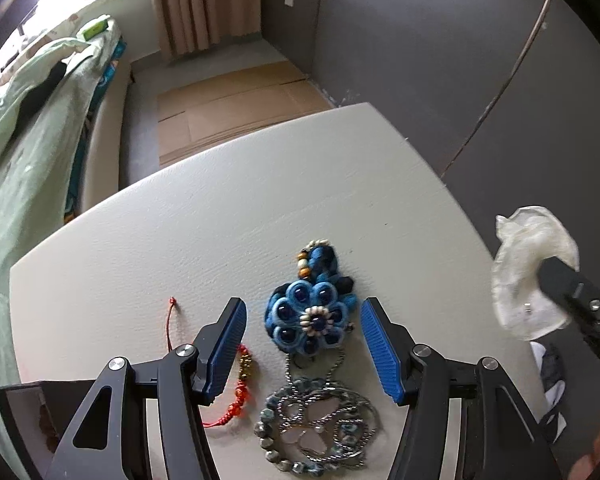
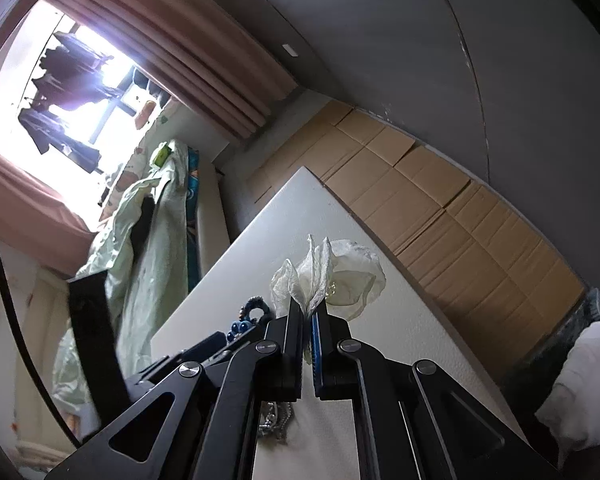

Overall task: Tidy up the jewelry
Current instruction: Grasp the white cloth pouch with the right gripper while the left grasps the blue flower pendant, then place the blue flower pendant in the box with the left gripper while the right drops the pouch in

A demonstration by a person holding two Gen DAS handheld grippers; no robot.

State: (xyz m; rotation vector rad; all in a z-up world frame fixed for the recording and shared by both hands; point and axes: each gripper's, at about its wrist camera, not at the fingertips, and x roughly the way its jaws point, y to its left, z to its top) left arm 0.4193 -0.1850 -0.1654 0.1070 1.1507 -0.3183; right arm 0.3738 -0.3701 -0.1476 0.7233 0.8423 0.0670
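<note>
Tabletop [image 1: 204,216] pale and textured, filling the middle of the left wrist view, its far edge curving from lower left up to a corner at upper centre, then running down the right side; bare surface across the whole upper half, clutter only near the bottom. Beyond the far edge, flattened cardboard [image 1: 236,108] on the floor, a bed with green bedding [image 1: 28,128] at left, a dark wall [image 1: 420,40] at upper right. Left gripper [image 1: 303,340] angled steeply down over the table, blue pads spread apart, straddling but not touching a blue flower ornament [image 1: 308,316] lying flat between them. Below that ornament, a silver beaded necklace [image 1: 320,424] coiled in loops, with a chain running up to it; left of it, a red cord bracelet [image 1: 240,380] with gold beads, partly under the left pad. Right gripper [image 2: 308,304] tilted down over the table's right edge, jaws clamped tight on a gathered white sheer pouch [image 2: 340,276], lifted off the surface, crumpled and translucent, with something small and shiny dimly visible inside.
</note>
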